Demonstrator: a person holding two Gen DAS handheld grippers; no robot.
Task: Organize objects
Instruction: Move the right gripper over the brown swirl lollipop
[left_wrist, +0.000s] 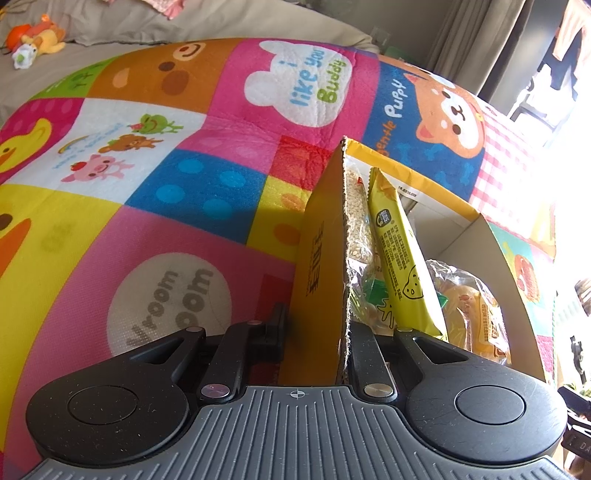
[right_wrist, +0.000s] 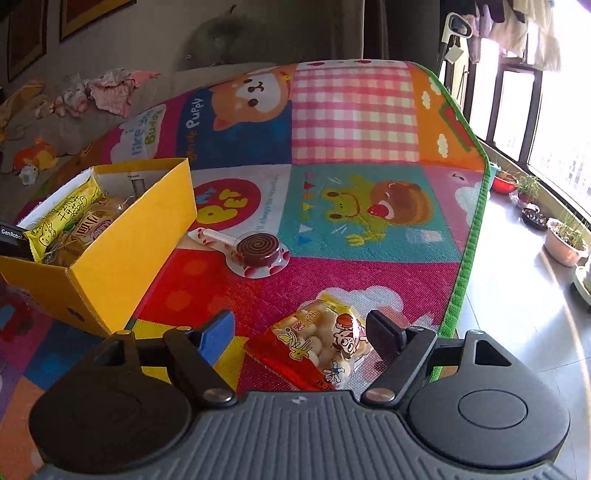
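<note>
A yellow cardboard box (left_wrist: 321, 258) stands on the play mat and holds a yellow snack bar (left_wrist: 402, 258), a grain packet and wrapped buns (left_wrist: 469, 306). My left gripper (left_wrist: 317, 332) is shut on the box's near wall. The box also shows at the left of the right wrist view (right_wrist: 122, 240). My right gripper (right_wrist: 303, 332) is open, with a red-and-clear bag of puffed snacks (right_wrist: 314, 343) lying on the mat between its fingers. A chocolate swirl lollipop (right_wrist: 255, 251) lies on the mat beyond it.
The colourful play mat (right_wrist: 351, 122) ends at a green edge (right_wrist: 469, 258) on the right, with tiled floor and potted plants (right_wrist: 565, 240) by the window. Plush toys (left_wrist: 37, 40) and clothes (right_wrist: 107, 92) lie on the sofa behind.
</note>
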